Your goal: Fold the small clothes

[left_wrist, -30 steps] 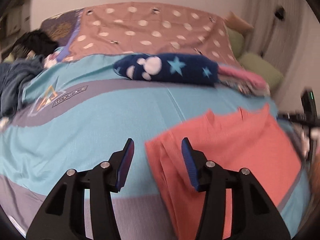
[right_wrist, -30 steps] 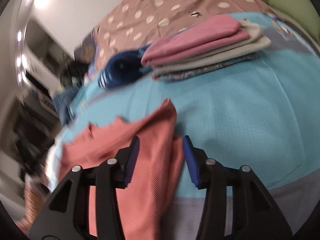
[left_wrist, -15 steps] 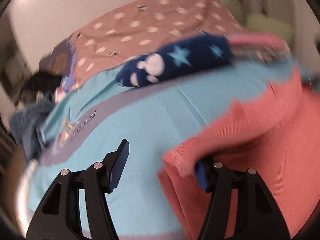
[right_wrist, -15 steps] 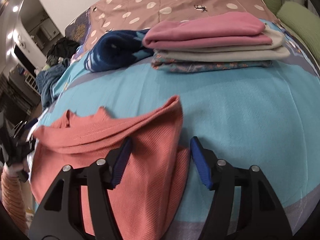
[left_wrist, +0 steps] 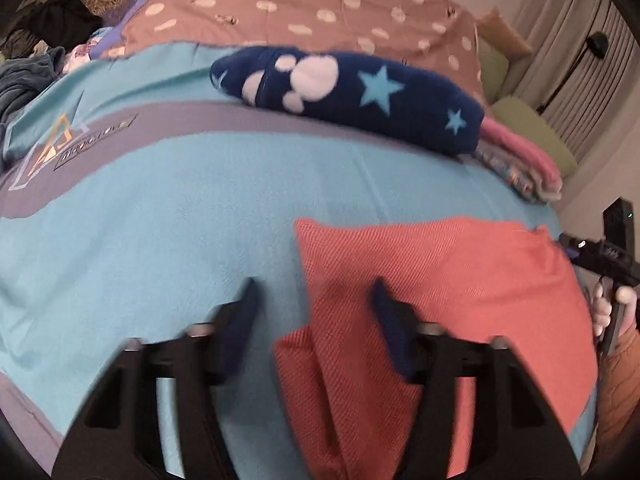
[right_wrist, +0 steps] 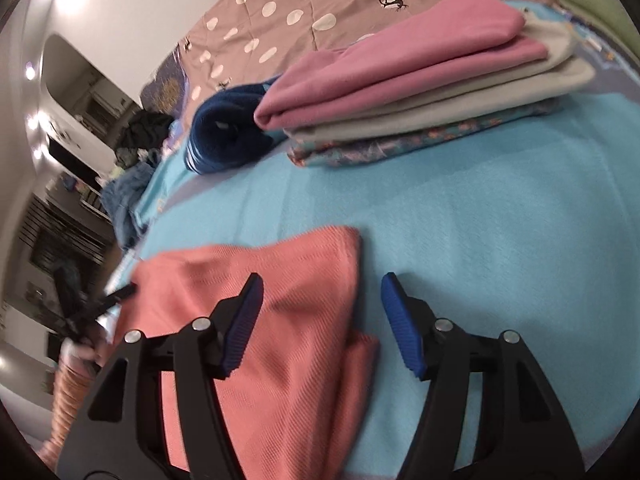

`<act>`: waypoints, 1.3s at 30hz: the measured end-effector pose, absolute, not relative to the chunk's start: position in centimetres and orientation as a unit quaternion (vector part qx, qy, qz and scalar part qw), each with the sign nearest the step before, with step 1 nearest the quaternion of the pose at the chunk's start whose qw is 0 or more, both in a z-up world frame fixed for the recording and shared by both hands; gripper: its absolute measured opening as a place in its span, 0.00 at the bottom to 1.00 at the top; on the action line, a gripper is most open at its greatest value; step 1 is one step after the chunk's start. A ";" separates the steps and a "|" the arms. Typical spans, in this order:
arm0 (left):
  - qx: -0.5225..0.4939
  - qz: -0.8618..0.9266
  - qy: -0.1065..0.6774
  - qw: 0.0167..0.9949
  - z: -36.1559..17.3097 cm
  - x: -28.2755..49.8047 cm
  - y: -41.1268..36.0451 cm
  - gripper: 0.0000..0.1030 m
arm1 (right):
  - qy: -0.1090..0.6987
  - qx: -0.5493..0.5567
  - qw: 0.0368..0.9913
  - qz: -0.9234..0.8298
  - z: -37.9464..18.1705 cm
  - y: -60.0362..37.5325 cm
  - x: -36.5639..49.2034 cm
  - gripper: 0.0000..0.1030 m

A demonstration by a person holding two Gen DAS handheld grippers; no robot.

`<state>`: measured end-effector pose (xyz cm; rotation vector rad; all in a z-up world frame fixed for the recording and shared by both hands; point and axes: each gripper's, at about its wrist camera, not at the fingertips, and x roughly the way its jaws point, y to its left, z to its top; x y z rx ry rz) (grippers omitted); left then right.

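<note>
A coral knit garment (left_wrist: pixel 440 280) lies folded flat on the turquoise bedspread (left_wrist: pixel 180 220). Its far edge is smooth and a lower layer sticks out at the near left. My left gripper (left_wrist: pixel 316 300) straddles the garment's left edge. Its jaws are closing, the pads not pressing the cloth. In the right wrist view the coral garment (right_wrist: pixel 280 340) has its right edge between the jaws of my right gripper (right_wrist: pixel 322 296). These jaws are also closing, with space left on both sides. Each view shows the other gripper, held in a hand, at its edge.
A rolled navy fleece with stars (left_wrist: pixel 360 96) lies behind the garment. Next to it is a folded stack (right_wrist: pixel 400 80), pink on grey on a patterned piece. A polka-dot duvet (left_wrist: pixel 300 12), green cushions (left_wrist: pixel 532 132) and a dark clothes heap (left_wrist: pixel 24 72) border the bed.
The garment's raised, bunched edge has come down and it now lies flat, its collar no longer showing. Both grippers have sunk closer to it, and their jaws widened, then narrowed.
</note>
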<state>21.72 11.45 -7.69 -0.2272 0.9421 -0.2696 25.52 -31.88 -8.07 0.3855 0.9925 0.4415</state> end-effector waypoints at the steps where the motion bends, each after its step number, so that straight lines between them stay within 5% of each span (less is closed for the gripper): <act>1: -0.139 -0.148 0.442 0.873 -7.2 21.8 11.6 0.03 | 0.468 0.192 0.835 0.217 -7.9 -31.8 25.7 0.05; 5: -0.127 -0.130 0.378 0.908 -3.9 19.1 11.2 0.08 | 0.413 0.209 0.860 0.216 -5.3 -32.9 23.7 0.08; 6: -0.125 -0.123 0.381 0.908 -3.6 18.4 11.4 0.31 | 0.396 0.205 0.872 0.200 -4.6 -33.6 22.7 0.13; 8: -0.129 -0.124 0.387 0.905 -3.6 16.0 12.0 0.51 | 0.401 0.204 0.873 0.187 -4.3 -34.7 21.0 0.48; 16: -0.134 -0.163 0.402 0.891 -5.1 2.3 13.7 0.54 | 0.440 0.208 0.842 0.232 -7.2 -36.8 7.5 0.47; 25: -0.126 -0.181 0.409 0.885 -6.4 1.0 12.0 0.57 | 0.443 0.224 0.834 0.242 -8.3 -35.7 4.2 0.46; 27: -0.138 -0.184 0.415 0.880 -7.0 1.7 12.0 0.49 | 0.446 0.209 0.839 0.232 -8.4 -35.0 4.5 0.23; 28: -0.144 -0.191 0.416 0.877 -7.1 1.9 11.9 0.34 | 0.449 0.204 0.840 0.226 -8.5 -34.9 4.6 0.03; 29: -0.149 -0.194 0.419 0.875 -7.3 2.1 11.9 0.02 | 0.448 0.205 0.842 0.220 -8.5 -34.9 4.5 0.03; 34: -0.223 -0.242 0.368 0.870 -5.5 0.0 13.7 0.02 | 0.396 0.250 0.847 0.252 -6.1 -36.4 2.7 0.02; 39: -0.154 -0.239 0.386 0.877 -5.8 -3.2 12.6 0.02 | 0.392 0.257 0.845 0.257 -6.0 -38.3 0.4 0.02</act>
